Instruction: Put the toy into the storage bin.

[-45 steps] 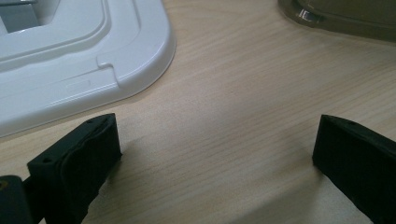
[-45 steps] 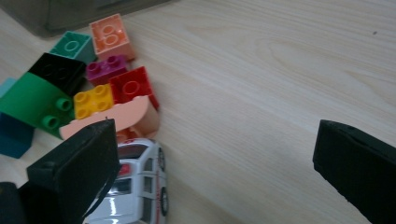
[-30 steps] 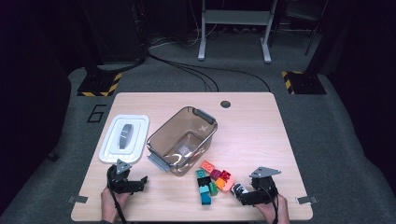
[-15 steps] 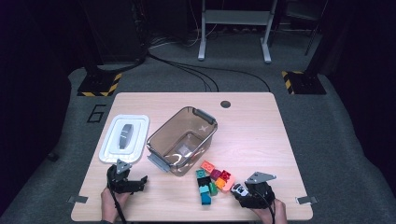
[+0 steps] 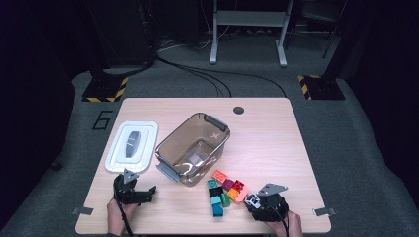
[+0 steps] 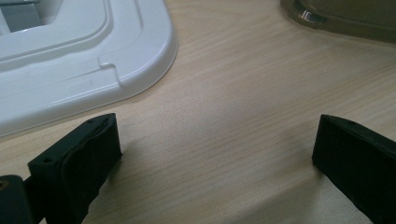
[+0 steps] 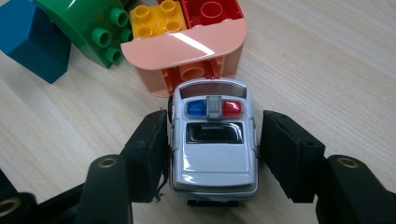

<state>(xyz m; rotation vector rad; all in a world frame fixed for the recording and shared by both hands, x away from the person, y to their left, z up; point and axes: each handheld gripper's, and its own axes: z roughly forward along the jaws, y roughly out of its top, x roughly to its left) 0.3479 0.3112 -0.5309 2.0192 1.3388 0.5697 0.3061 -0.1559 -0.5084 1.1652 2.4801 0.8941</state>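
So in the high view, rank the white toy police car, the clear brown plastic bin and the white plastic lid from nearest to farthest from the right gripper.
1. White toy police car, between the right gripper's jaws.
2. Clear brown plastic bin, mid-table.
3. White plastic lid, far left.

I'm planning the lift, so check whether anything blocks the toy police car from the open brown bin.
Partly. The right tongs have just been closing around the toy police car, whose nose meets the peach block. The block pile lies between the car and the brown bin, so it should go over the pile.

Toy car [image 7: 214,140] btwn jaws, before blocks [image 7: 187,46]
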